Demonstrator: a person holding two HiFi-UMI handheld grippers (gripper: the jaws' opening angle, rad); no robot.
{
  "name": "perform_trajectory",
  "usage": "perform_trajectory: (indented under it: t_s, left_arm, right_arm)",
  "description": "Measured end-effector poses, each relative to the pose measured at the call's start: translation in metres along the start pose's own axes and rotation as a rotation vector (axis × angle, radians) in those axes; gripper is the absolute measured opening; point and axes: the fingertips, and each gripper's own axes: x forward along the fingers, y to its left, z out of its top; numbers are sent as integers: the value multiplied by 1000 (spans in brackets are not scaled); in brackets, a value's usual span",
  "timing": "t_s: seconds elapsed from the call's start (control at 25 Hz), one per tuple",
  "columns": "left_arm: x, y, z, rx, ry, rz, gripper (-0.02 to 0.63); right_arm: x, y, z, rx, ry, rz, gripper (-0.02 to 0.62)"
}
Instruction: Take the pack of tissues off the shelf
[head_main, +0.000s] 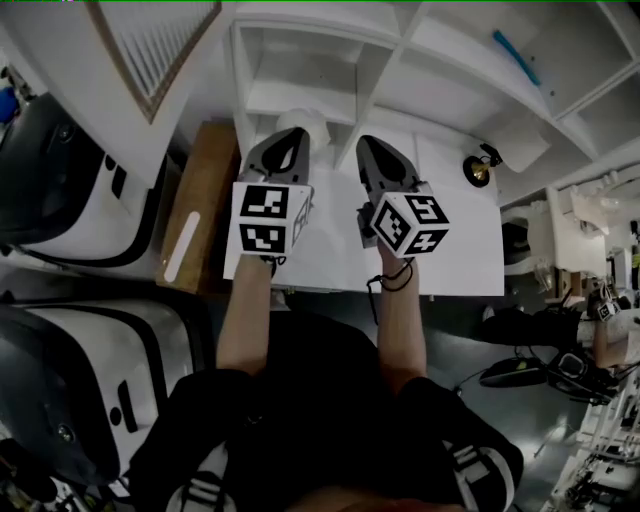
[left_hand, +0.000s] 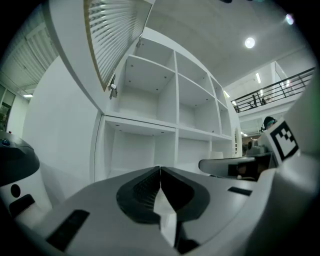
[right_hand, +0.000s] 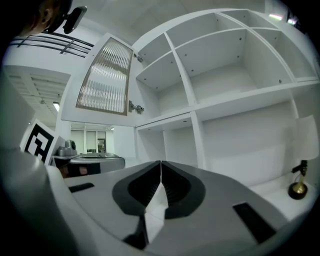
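Observation:
I pick out no pack of tissues for certain. A white rounded object (head_main: 306, 121) sits on the white desk (head_main: 460, 250) just past my left gripper's tip; what it is I cannot tell. My left gripper (head_main: 287, 136) (left_hand: 160, 169) and right gripper (head_main: 370, 143) (right_hand: 161, 163) are held side by side over the desk, pointing at the white shelf unit (head_main: 380, 60). Both are shut with nothing between their jaws. The shelf compartments (left_hand: 145, 100) (right_hand: 235, 75) that the gripper views show look bare.
A small brass lamp (head_main: 478, 170) (right_hand: 298, 189) with a white shade stands at the desk's right. A blue item (head_main: 515, 55) lies on an upper shelf. A louvred cabinet door (head_main: 160, 40) hangs open at left. A wooden top (head_main: 195, 210) and dark-and-white machines (head_main: 60, 190) flank the desk's left.

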Motion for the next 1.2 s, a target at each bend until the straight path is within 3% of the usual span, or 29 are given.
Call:
perform_trajectory:
  t_s: [0.24,0.44,0.88,1.2]
  left_arm:
    - [-23,-36,17,4,-31,24,17]
    - [-54,-66,10,-14,-49,39,17]
    - [-105,-114,-22,-27,-27,59,17]
    - [-123,-111,-26,-41,-38,90,17]
  right_arm:
    - [-26,-30,24,26,-25,-8,23]
    - [-82,-50,-10,132,-50,-84,23]
    - [-152,-12,-43,98,-20,14,20]
    - [-168,1,-47,94,-25,35,20]
